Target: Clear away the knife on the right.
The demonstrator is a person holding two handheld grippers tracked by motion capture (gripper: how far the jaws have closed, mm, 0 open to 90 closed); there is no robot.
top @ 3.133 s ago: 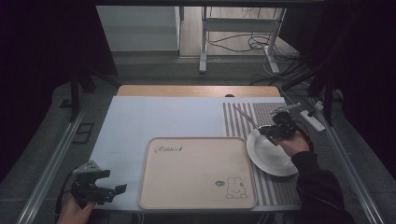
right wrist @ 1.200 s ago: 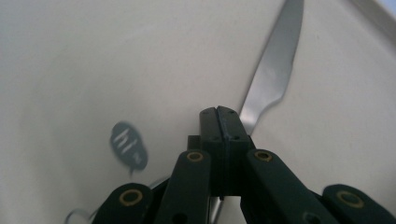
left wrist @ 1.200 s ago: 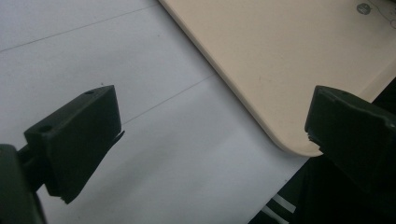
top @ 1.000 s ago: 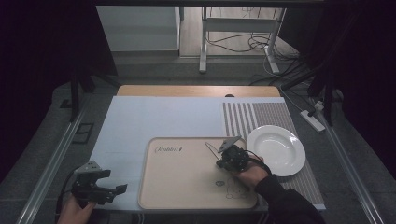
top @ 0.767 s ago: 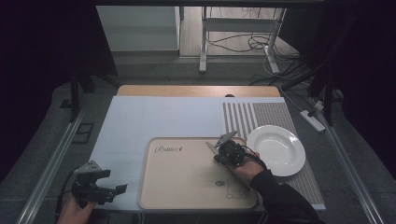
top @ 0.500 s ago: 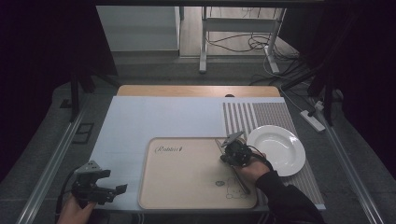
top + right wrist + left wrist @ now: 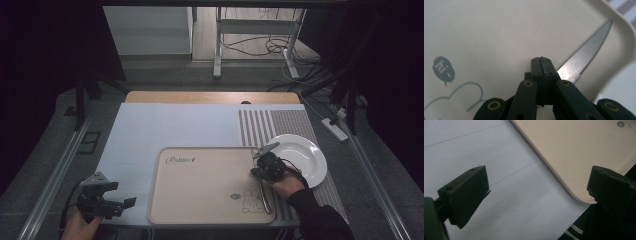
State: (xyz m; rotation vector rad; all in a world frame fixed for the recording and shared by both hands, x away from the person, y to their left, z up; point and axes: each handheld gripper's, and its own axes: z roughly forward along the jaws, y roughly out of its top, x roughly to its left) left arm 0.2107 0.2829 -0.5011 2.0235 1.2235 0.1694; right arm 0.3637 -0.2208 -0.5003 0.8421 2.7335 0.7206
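The knife (image 7: 584, 58) lies along the right side of the tray (image 7: 200, 200), its serrated blade pointing toward the tray's corner by the plate (image 7: 310, 155). My right gripper (image 7: 541, 65) has its jaws pressed together over it; whether they pinch the blade I can't quite tell. My left gripper (image 7: 536, 192) rests wide open and empty near the tray's front left corner. A thin, slick blade could twist loose and slide off the rim.

Dim room, high view. Grey floor (image 7: 165, 75) beyond the wooden table edge (image 7: 210, 97); metal desk legs (image 7: 217, 45) with trailing cables (image 7: 255, 46); a power strip (image 7: 336, 129), apparently, at right. Pale panel (image 7: 145, 27) behind; dark surroundings.
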